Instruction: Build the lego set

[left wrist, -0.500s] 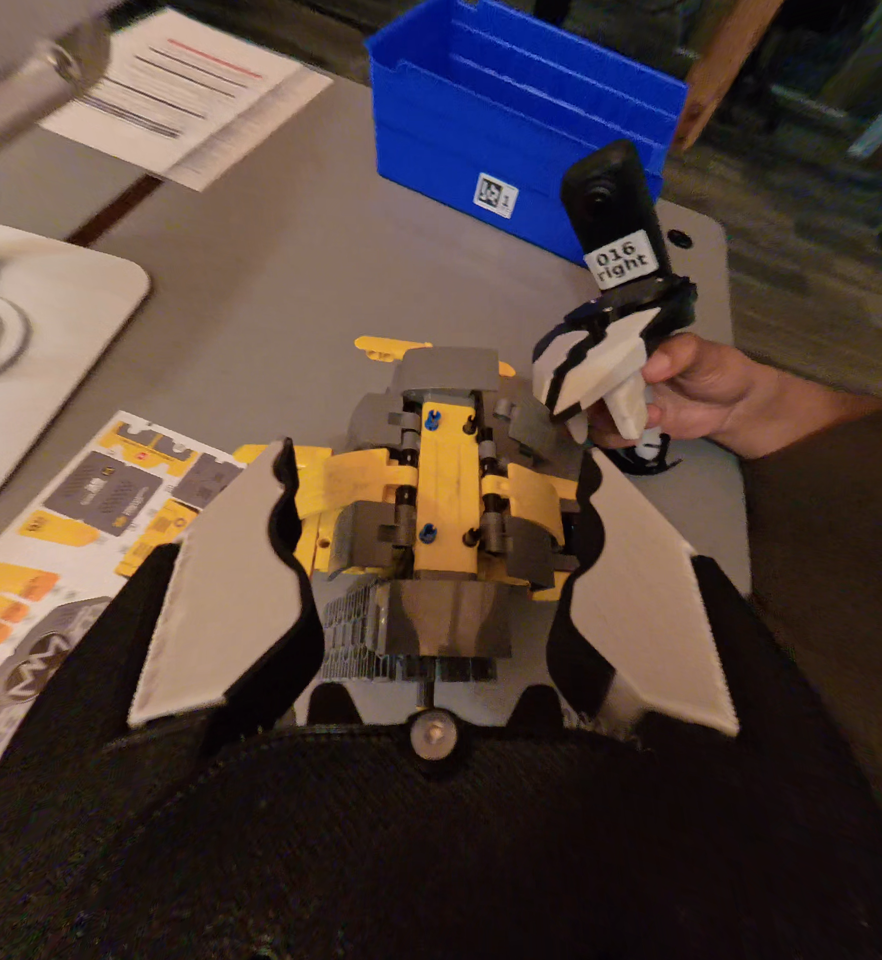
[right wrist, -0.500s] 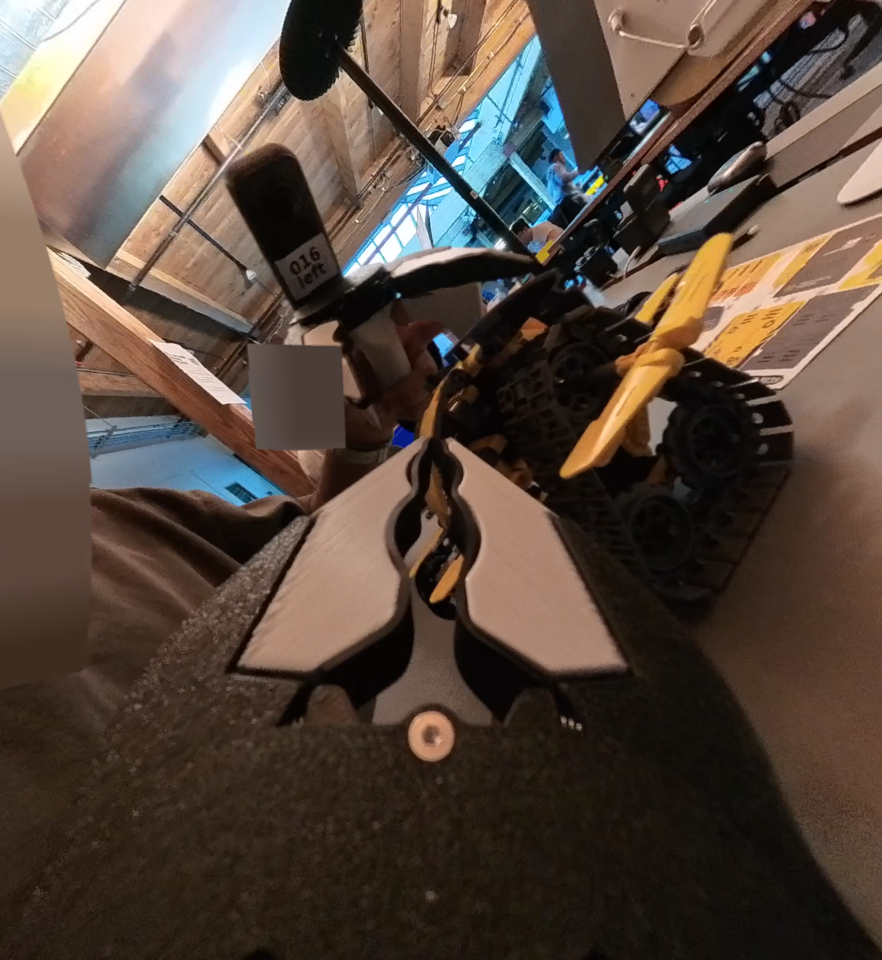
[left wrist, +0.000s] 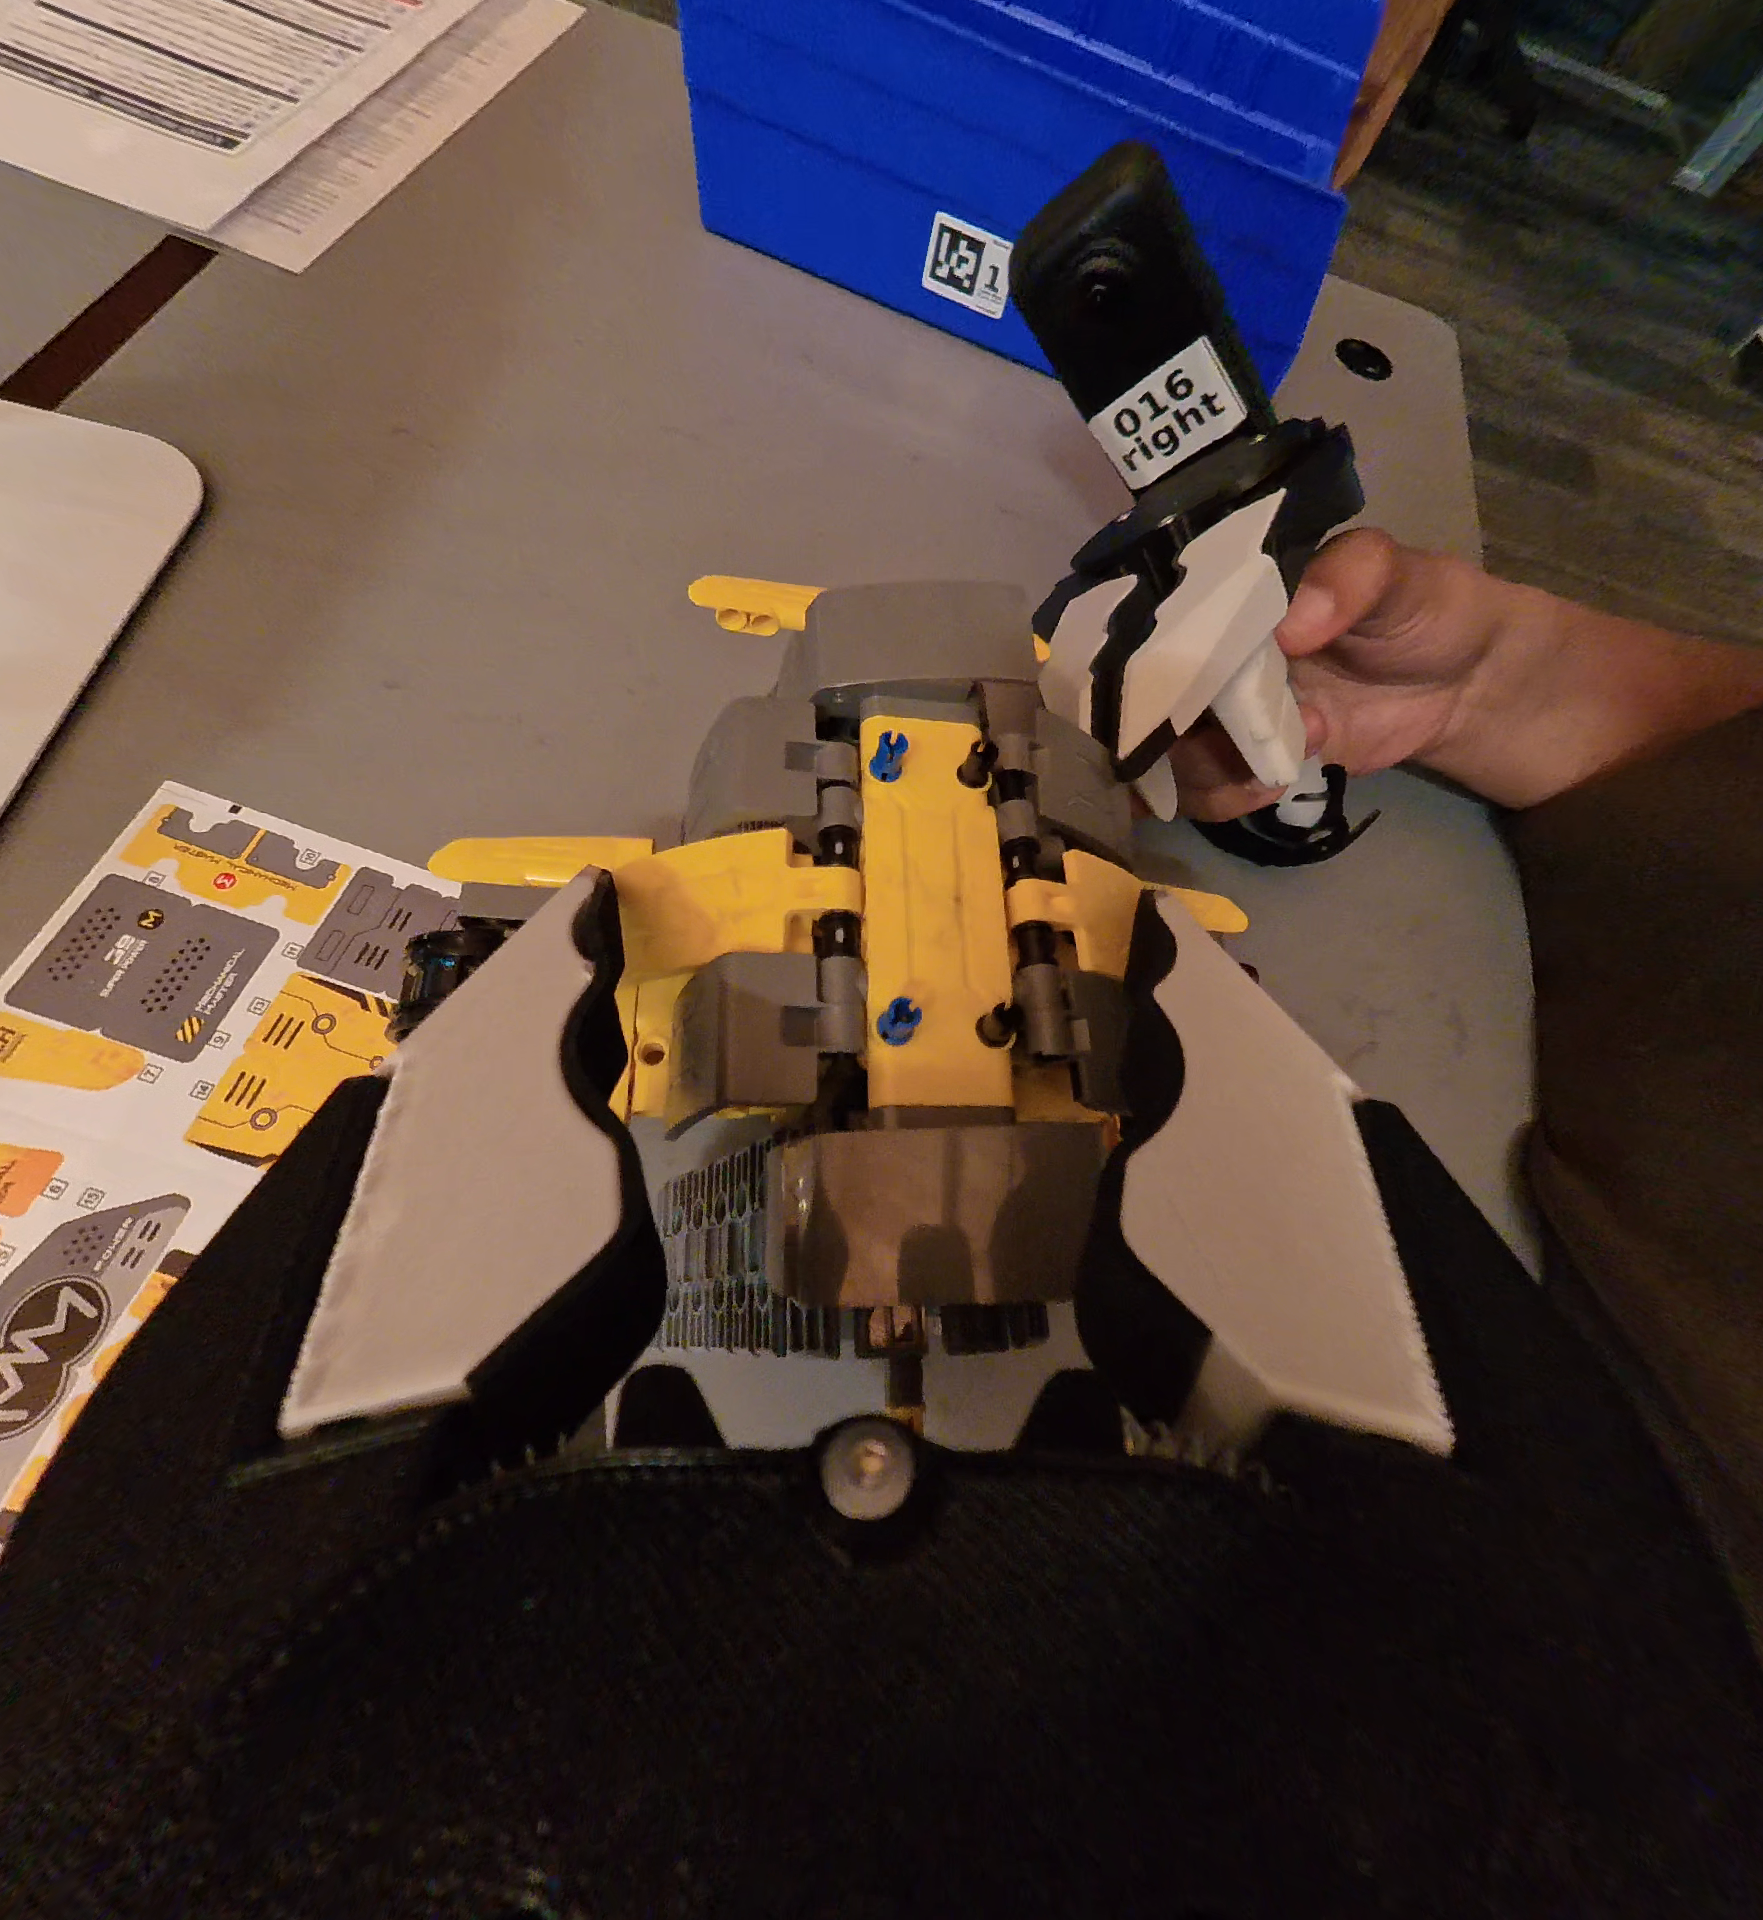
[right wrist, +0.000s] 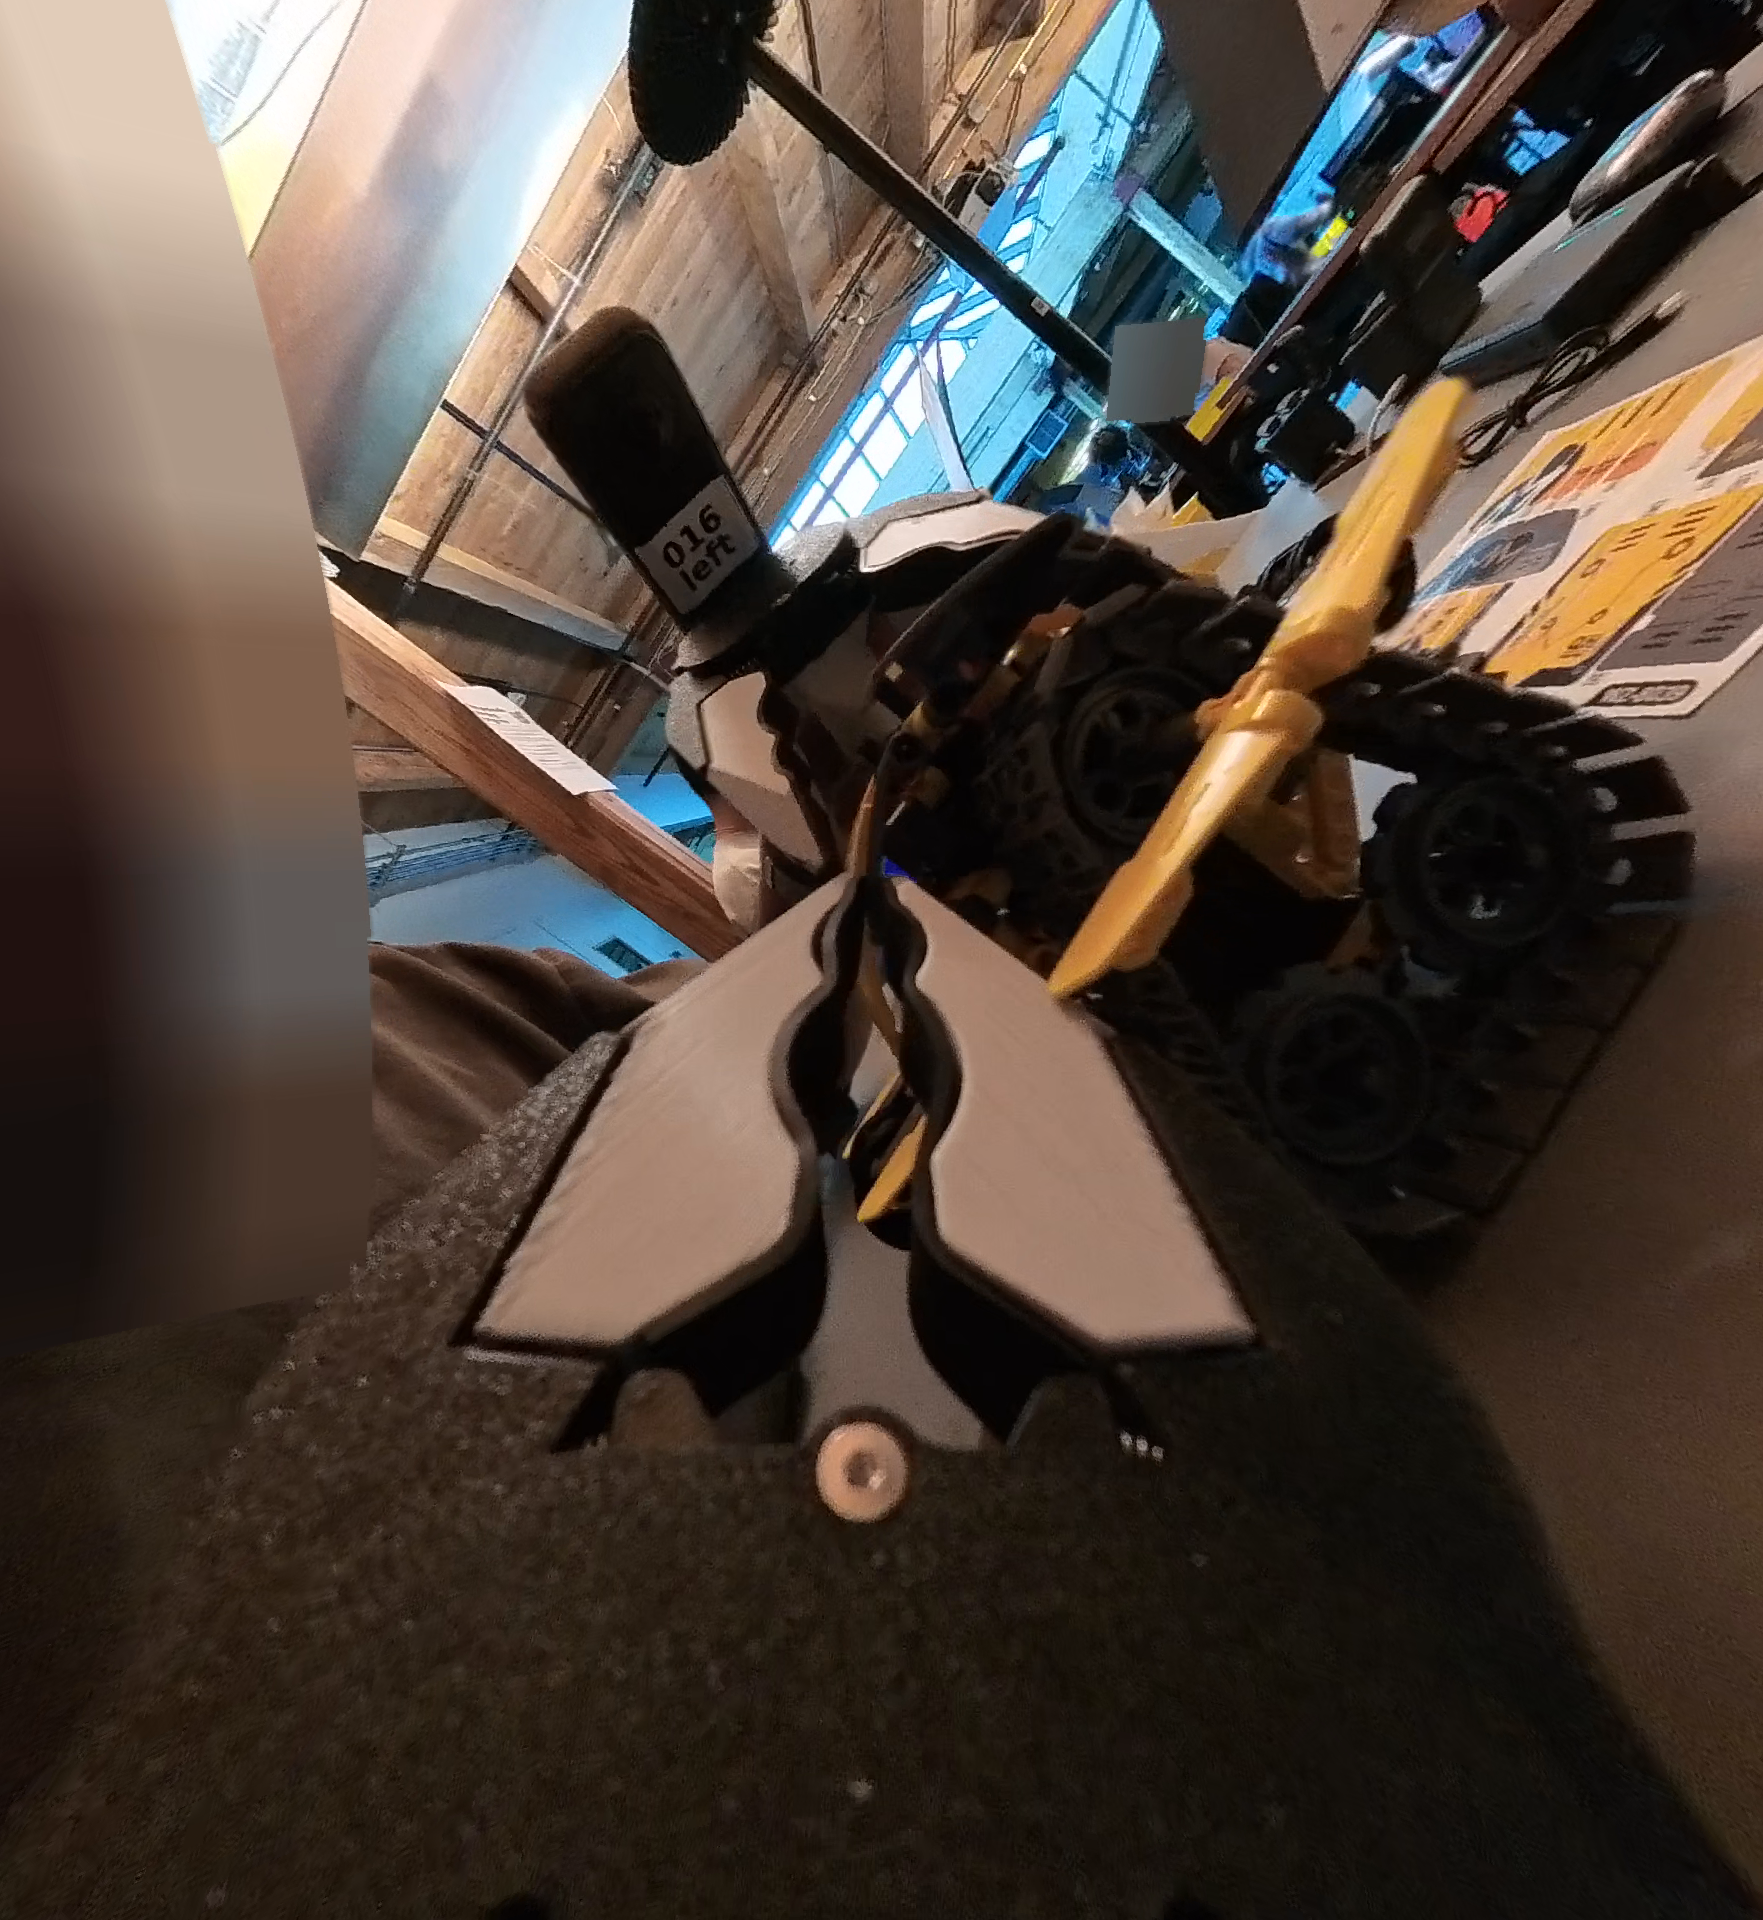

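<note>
A yellow, grey and black brick-built tracked vehicle [left wrist: 934, 935] stands on the grey table [left wrist: 544, 468]. My left gripper [left wrist: 872, 899] straddles its body from above, the jaws wide and pressed against both of its sides. My right gripper [right wrist: 875, 899] is at the vehicle's far right side and also shows in the left wrist view [left wrist: 1126, 727]. It is shut on a thin yellow part [right wrist: 892, 1049] that sticks out of the vehicle [right wrist: 1376, 883]. A long yellow blade piece [right wrist: 1303, 665] juts from the vehicle beside the black tracks. The left gripper [right wrist: 804, 707] shows behind it.
A blue bin [left wrist: 1012, 135] stands at the back of the table. A sticker sheet [left wrist: 129, 987] lies to the left of the vehicle. Printed papers [left wrist: 233, 104] and a white base plate [left wrist: 25, 582] are farther left. A hand [left wrist: 1396, 675] holds the right gripper near the table's right edge. My right tips are roughly 8 cm from the long yellow blade piece [right wrist: 1303, 665].
The left gripper has shifted slightly forward over the vehicle. The right gripper keeps its hold on the yellow part, almost in the same place.
</note>
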